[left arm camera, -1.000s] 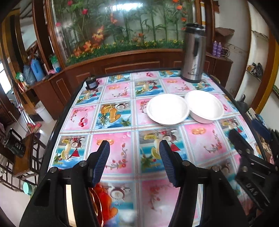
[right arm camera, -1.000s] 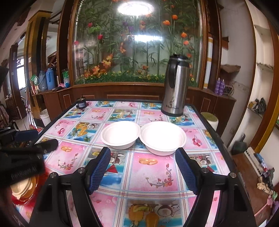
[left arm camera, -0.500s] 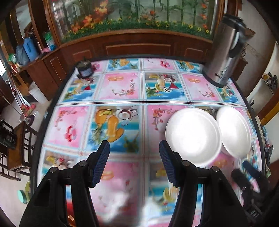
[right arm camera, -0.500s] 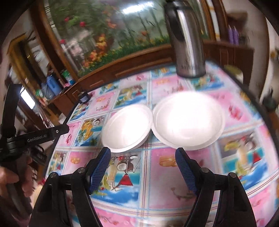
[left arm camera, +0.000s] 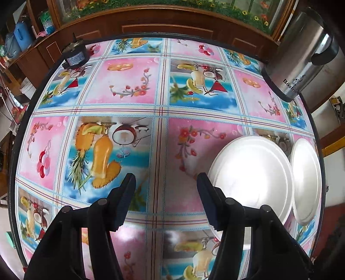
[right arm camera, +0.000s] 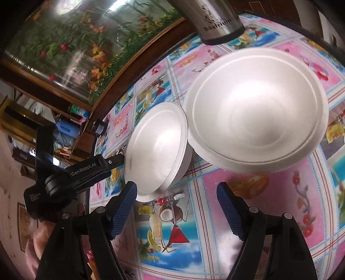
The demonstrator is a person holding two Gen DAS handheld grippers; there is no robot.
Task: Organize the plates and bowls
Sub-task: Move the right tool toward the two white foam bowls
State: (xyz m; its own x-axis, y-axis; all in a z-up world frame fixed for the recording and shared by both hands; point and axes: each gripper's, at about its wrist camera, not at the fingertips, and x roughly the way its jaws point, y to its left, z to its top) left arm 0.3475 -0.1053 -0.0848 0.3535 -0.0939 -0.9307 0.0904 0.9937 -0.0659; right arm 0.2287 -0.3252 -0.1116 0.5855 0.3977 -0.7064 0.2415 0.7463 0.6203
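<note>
Two white foam bowls stand side by side on the fruit-print table. In the right wrist view the smaller bowl [right arm camera: 157, 146] is on the left and the wider bowl [right arm camera: 256, 107] on the right. My right gripper [right arm camera: 176, 193] is open and empty, just in front of both. In the left wrist view my left gripper [left arm camera: 166, 185] is open and empty, its right finger at the near rim of the smaller bowl [left arm camera: 250, 172]. The wider bowl [left arm camera: 306, 183] lies beyond it. The left gripper also shows in the right wrist view [right arm camera: 116, 162] at the smaller bowl's left rim.
A steel thermos jug [left arm camera: 301, 53] stands at the table's far right, behind the bowls, also in the right wrist view [right arm camera: 213, 19]. A small dark jar [left arm camera: 75, 57] sits at the far left corner. Wooden cabinets and a flower display edge the table [left arm camera: 129, 86].
Both grippers have moved forward and down toward the bowls. The left one now sits at the smaller bowl's rim. The right view has tilted and closed in on both bowls.
</note>
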